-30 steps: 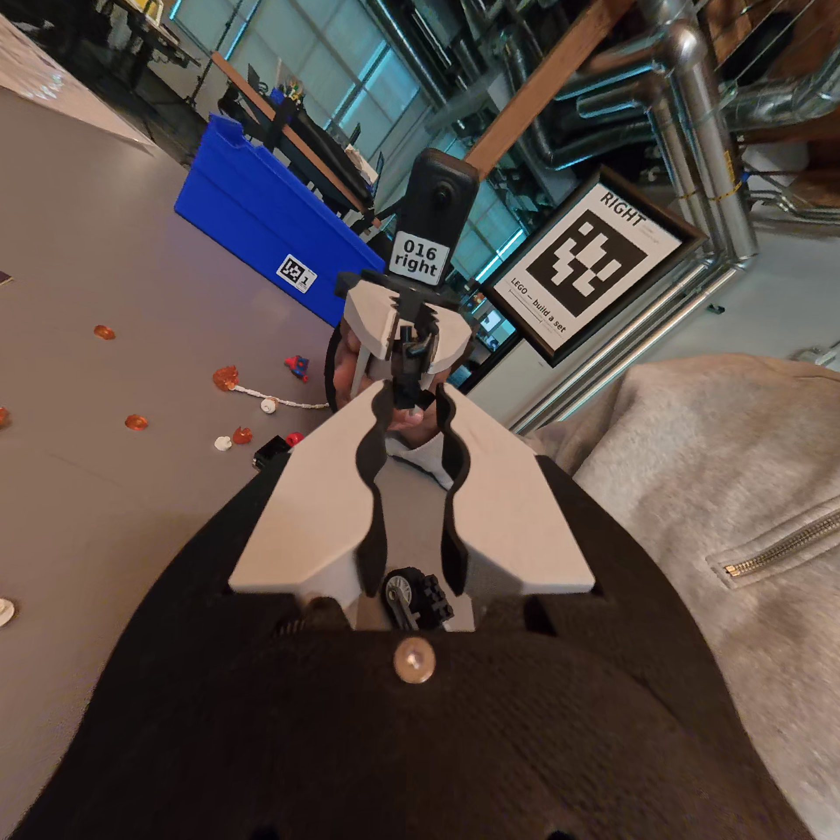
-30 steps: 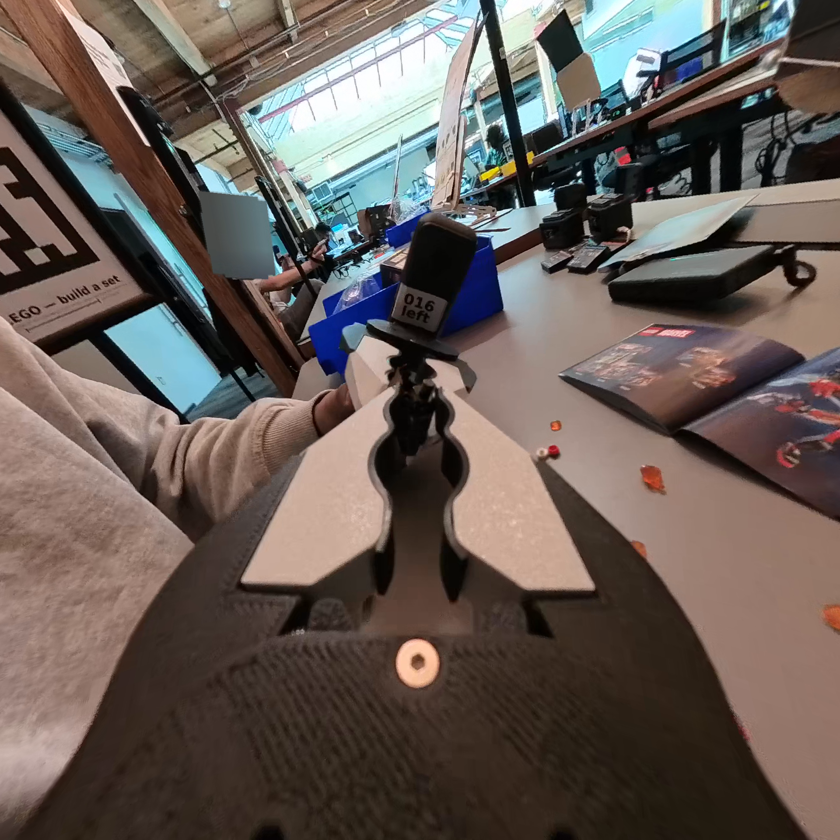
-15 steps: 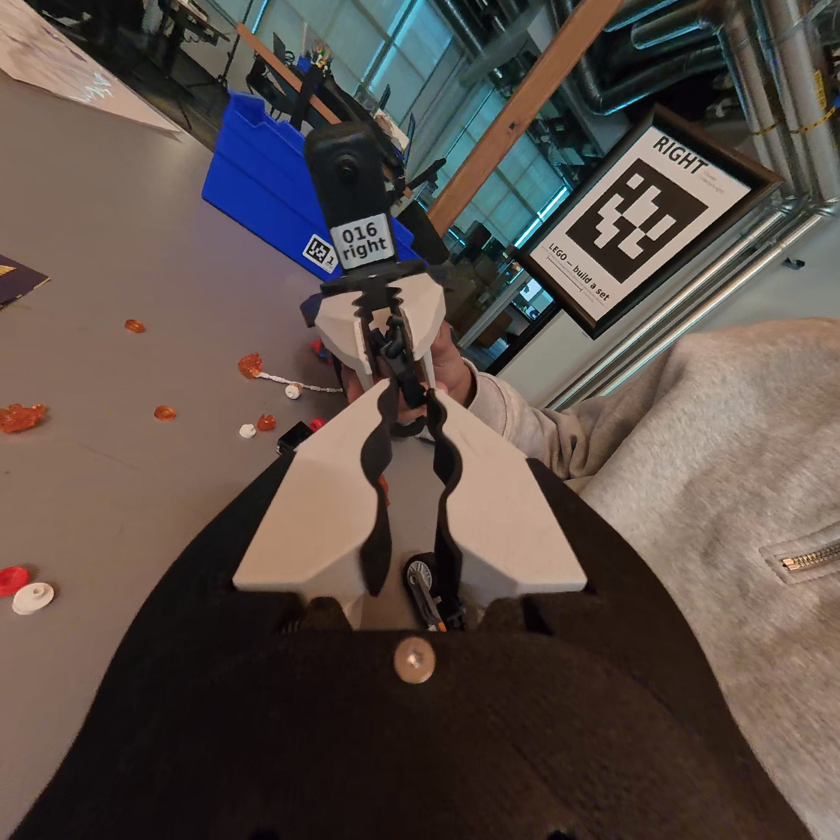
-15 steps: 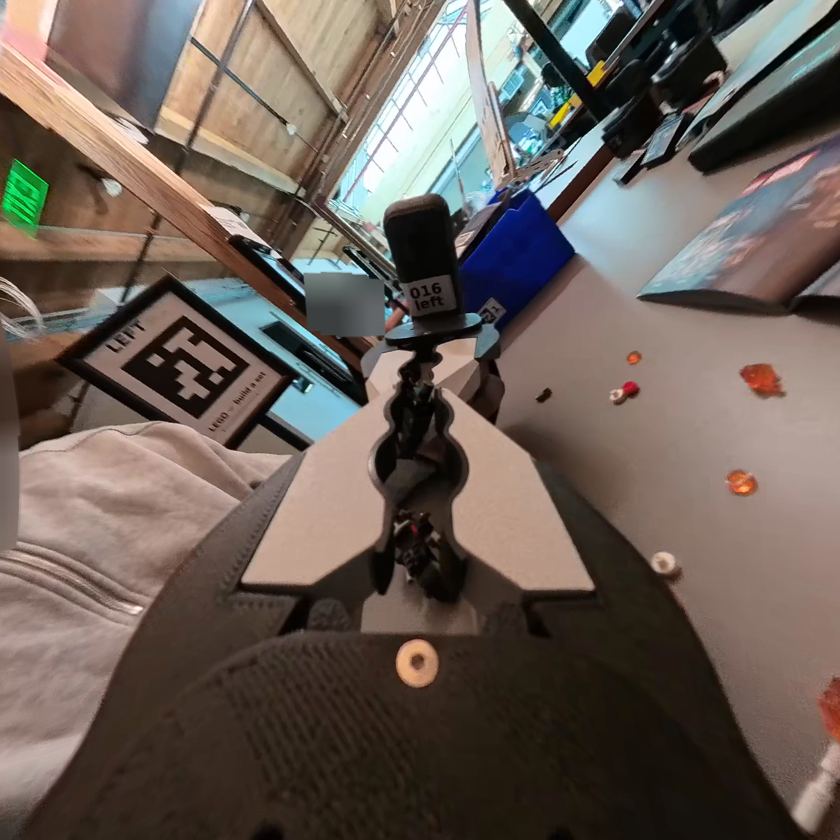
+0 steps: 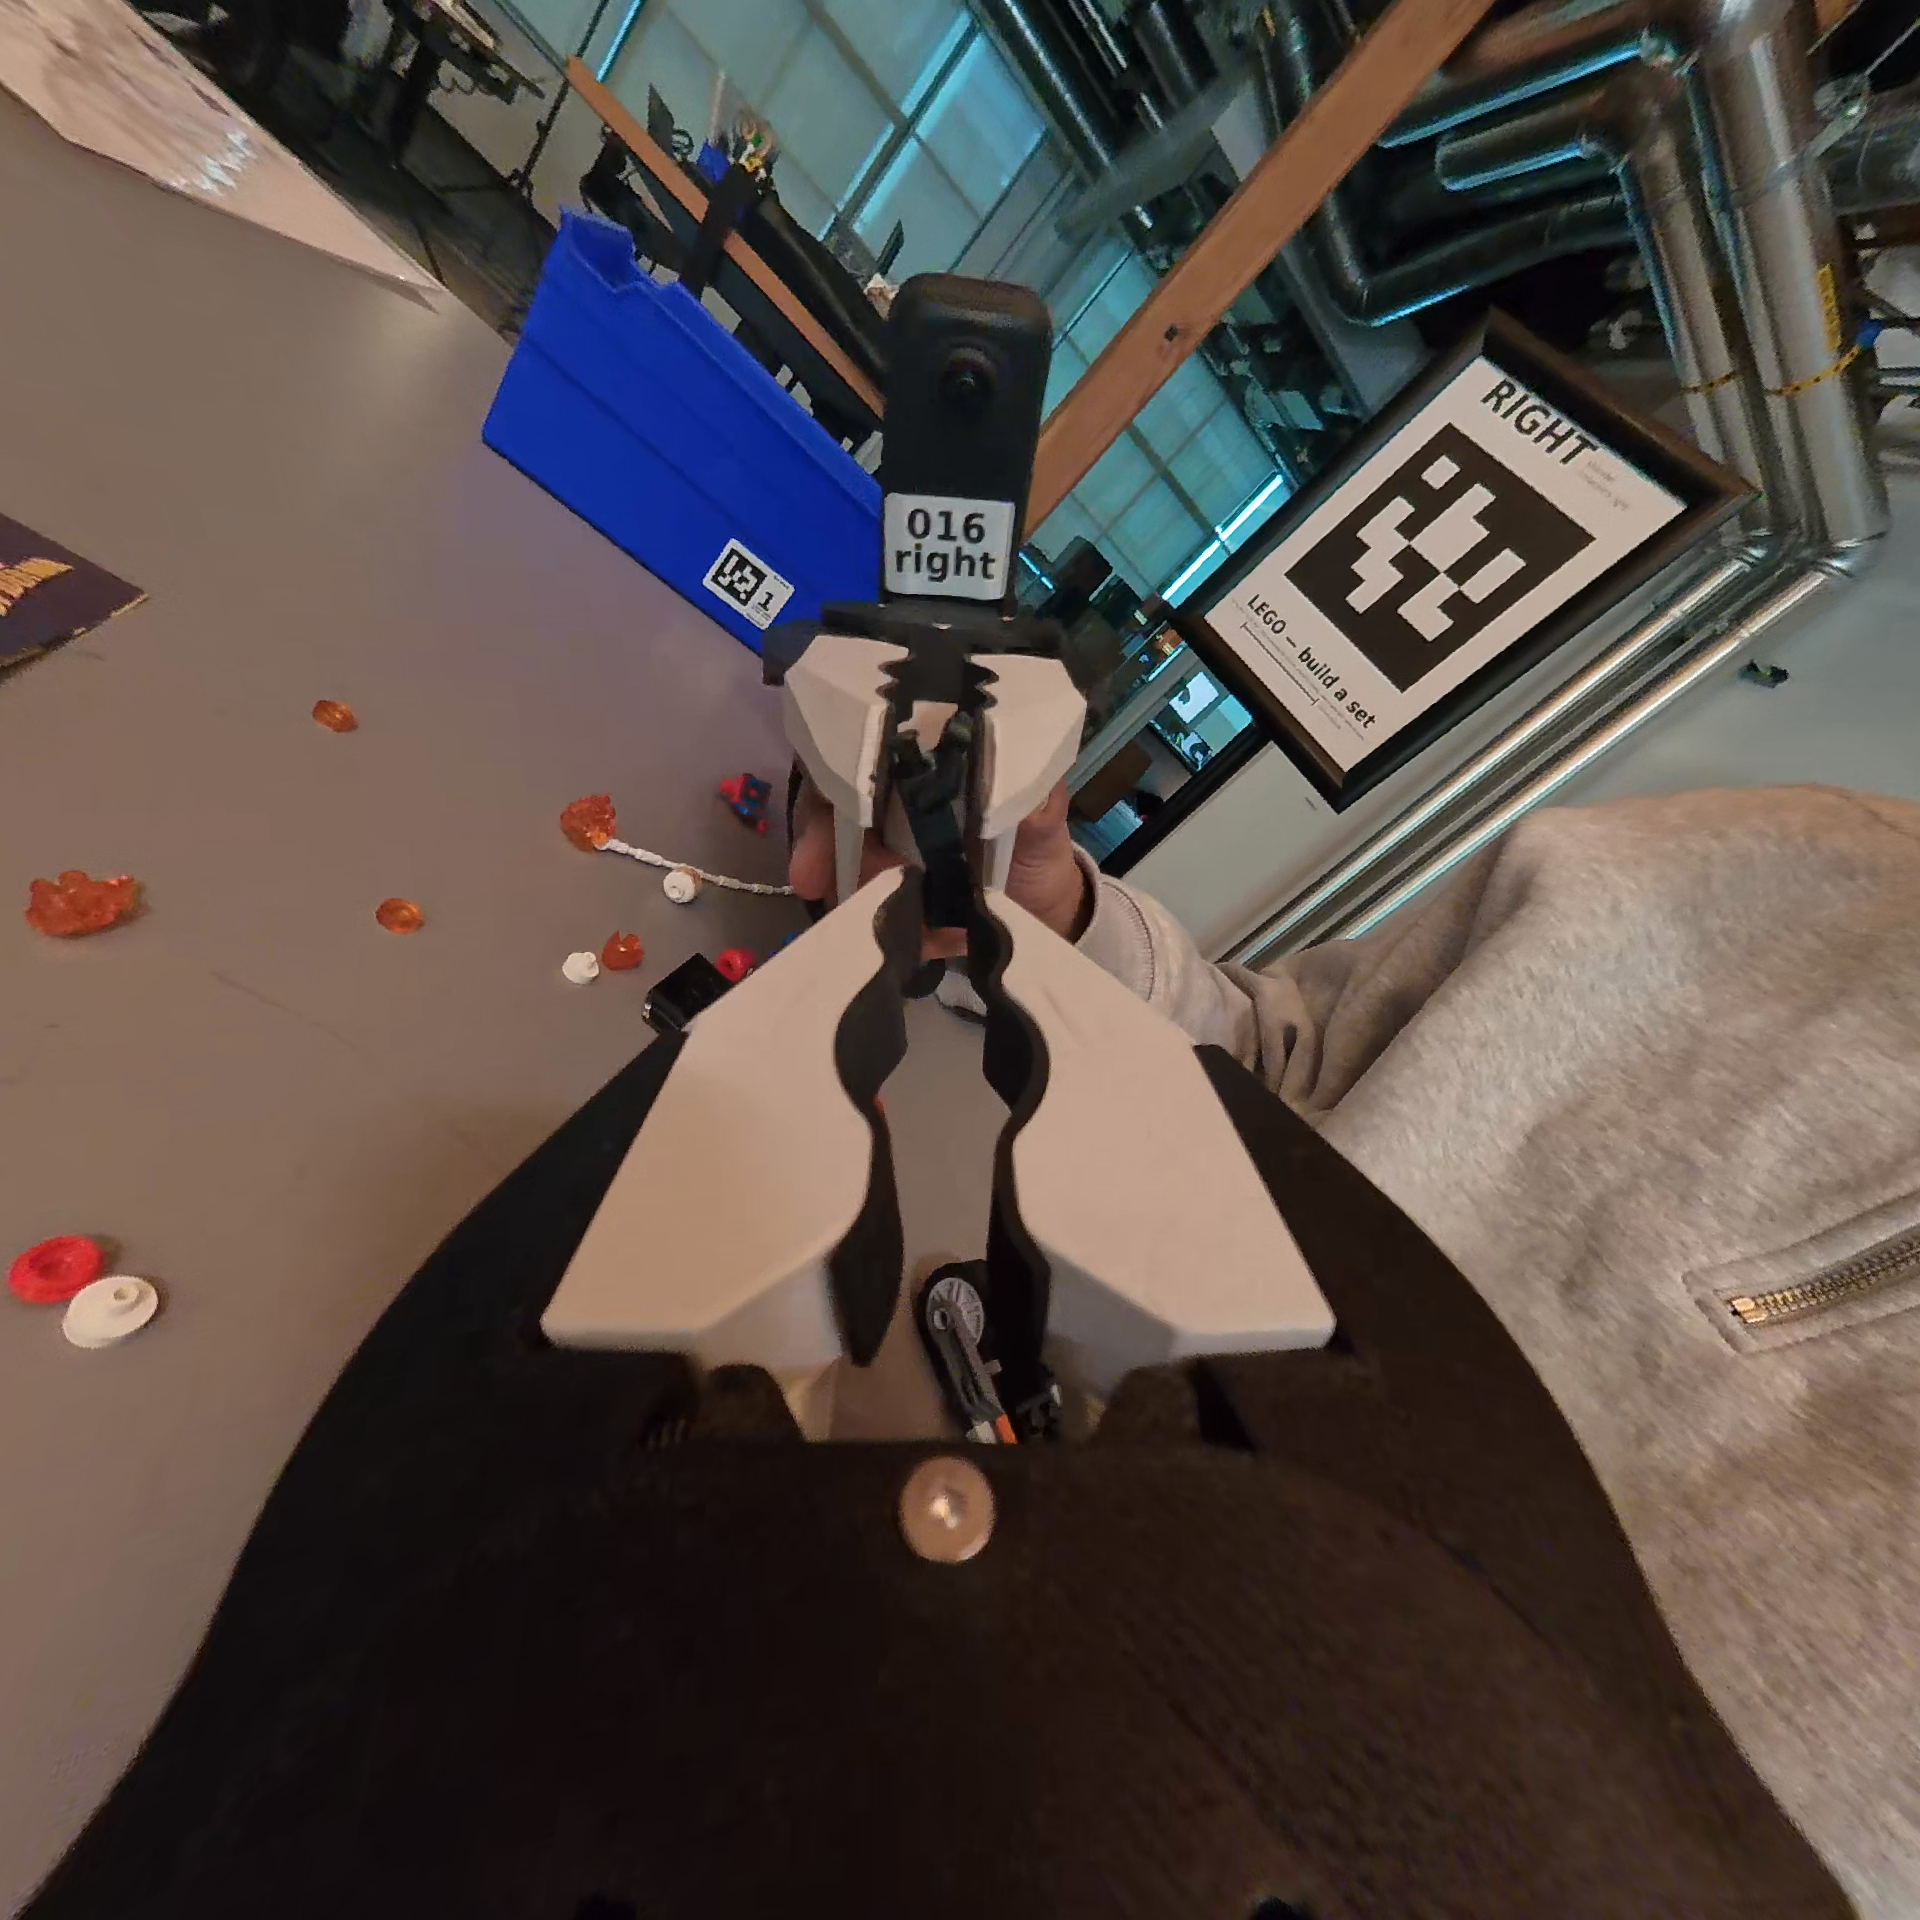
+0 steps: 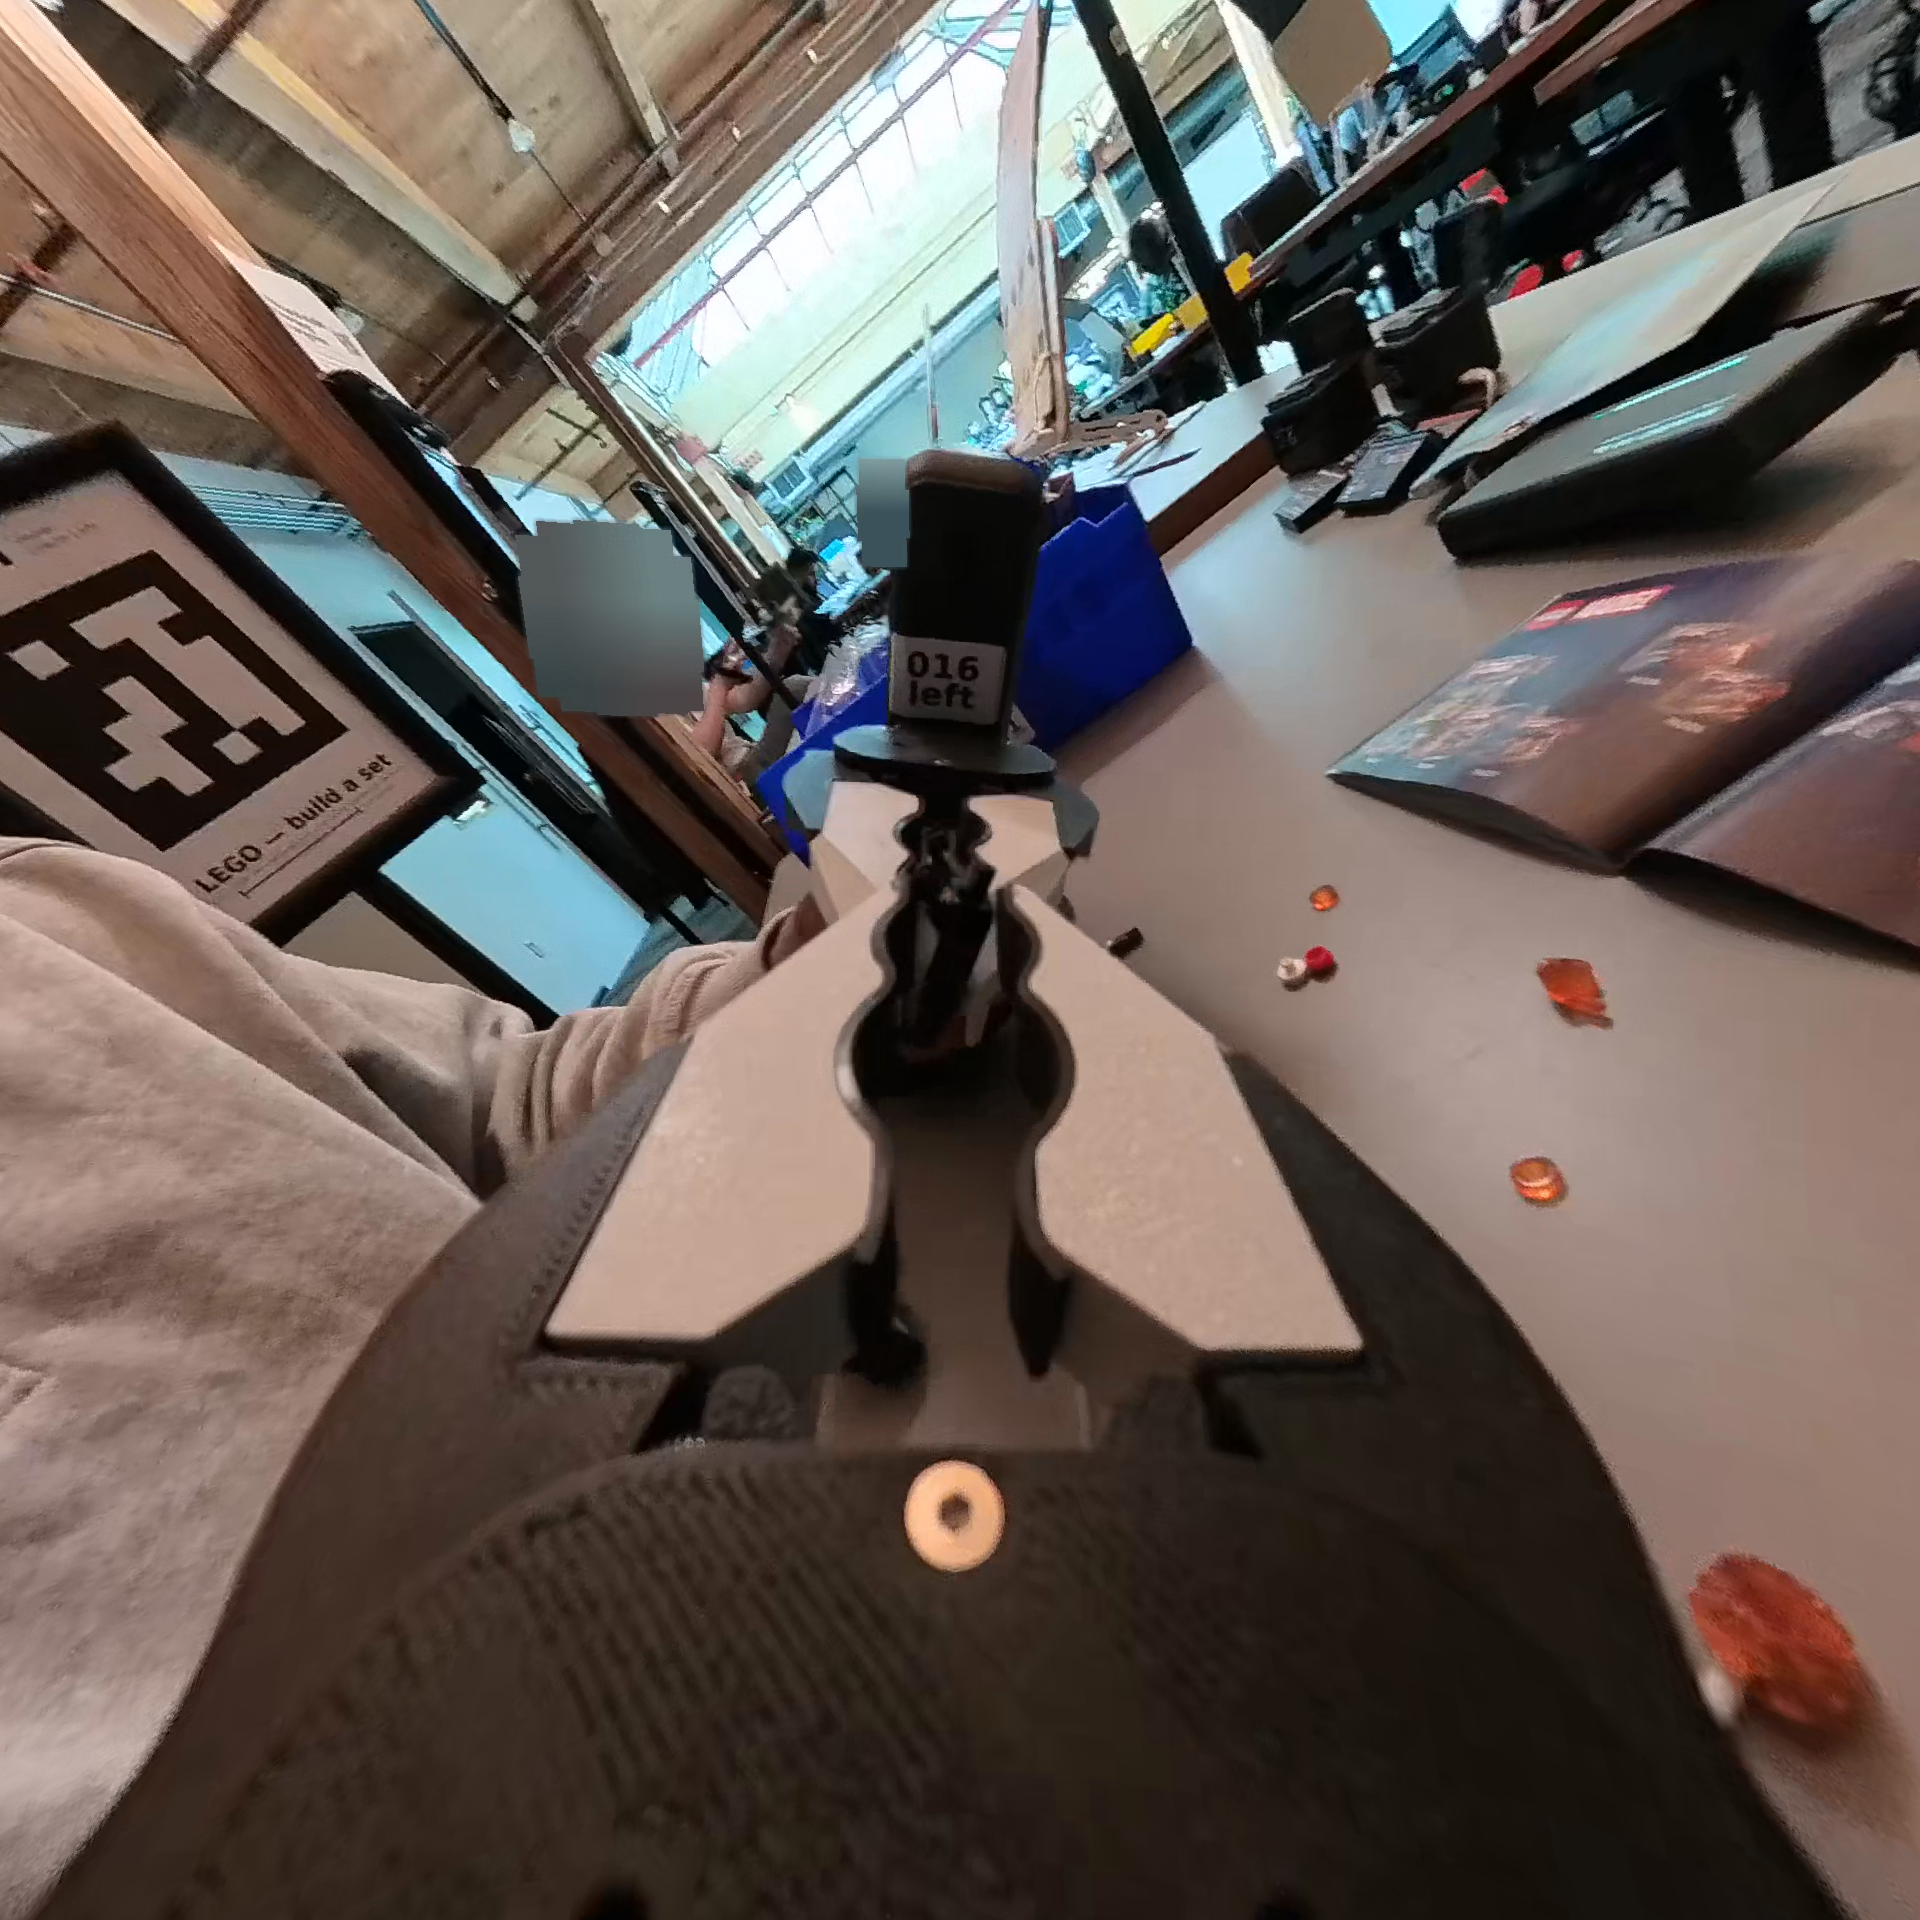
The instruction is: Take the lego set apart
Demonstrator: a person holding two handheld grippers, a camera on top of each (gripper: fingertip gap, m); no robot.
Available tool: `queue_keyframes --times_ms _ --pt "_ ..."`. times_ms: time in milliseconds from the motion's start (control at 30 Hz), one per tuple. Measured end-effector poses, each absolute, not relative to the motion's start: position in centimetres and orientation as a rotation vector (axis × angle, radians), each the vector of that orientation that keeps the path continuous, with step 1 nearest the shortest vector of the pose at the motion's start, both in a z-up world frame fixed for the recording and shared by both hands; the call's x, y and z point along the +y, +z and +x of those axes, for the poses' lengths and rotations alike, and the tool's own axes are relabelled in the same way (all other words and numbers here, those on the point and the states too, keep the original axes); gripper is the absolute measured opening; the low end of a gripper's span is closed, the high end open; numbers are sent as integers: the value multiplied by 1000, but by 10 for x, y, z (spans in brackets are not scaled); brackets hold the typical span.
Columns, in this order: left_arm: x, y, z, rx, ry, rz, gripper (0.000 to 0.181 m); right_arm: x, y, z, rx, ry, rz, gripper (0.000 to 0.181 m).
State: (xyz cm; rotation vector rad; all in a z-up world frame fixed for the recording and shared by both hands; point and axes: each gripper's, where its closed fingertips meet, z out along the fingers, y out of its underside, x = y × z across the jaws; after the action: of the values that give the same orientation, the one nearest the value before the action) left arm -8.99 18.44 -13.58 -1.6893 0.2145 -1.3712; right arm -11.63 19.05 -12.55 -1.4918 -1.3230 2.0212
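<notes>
Grey table [image 5: 312, 540] strewn with orange pieces [image 5: 81, 902], both tools clamped on one dark lego assembly [image 5: 940, 831].

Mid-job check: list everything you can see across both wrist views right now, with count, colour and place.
Black lego assembly: one, held between both grippers' tips.
Wheel piece: one, grey and black, deep between the left gripper's fingers.
Orange translucent pieces: several, scattered on the grey table.
Red round piece and white round piece: one each, side by side at the table's near left.
Blue bin: one, far end of the table.
Instruction booklet: one, dark, open, right side of the table.
Framed marker sign: one, black and white, behind the table.
Left gripper: shut on the assembly.
Right gripper: shut on the assembly.
</notes>
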Motion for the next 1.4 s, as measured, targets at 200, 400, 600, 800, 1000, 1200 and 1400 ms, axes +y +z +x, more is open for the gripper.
queue_keyframes --times_ms 200,400,600,800,1000,1200,1400 --pt "183 -127 -96 198 -1392 -1640 4 185 -128 -118 -1318 2114 -1530 20" --pt "183 -130 -94 206 -1375 -1665 4 190 -122 -116 -1245 2189 -1522 13" --pt "186 -134 -94 192 -1359 -1673 5 192 -124 -115 -1273 2142 -1539 8" --pt "188 -131 -94 122 -1450 -1622 4 193 -122 -114 -1246 2166 -1542 8" --pt "191 -130 -96 55 -1475 -1629 4 197 -120 -116 -1189 2139 -1543 6" --pt "193 -128 -96 28 -1489 -1620 5 202 -116 -117 -1103 2155 -1548 6" --pt "196 -125 -97 1 -1466 -1623 6 207 -113 -117 -988 2193 -1561 5"
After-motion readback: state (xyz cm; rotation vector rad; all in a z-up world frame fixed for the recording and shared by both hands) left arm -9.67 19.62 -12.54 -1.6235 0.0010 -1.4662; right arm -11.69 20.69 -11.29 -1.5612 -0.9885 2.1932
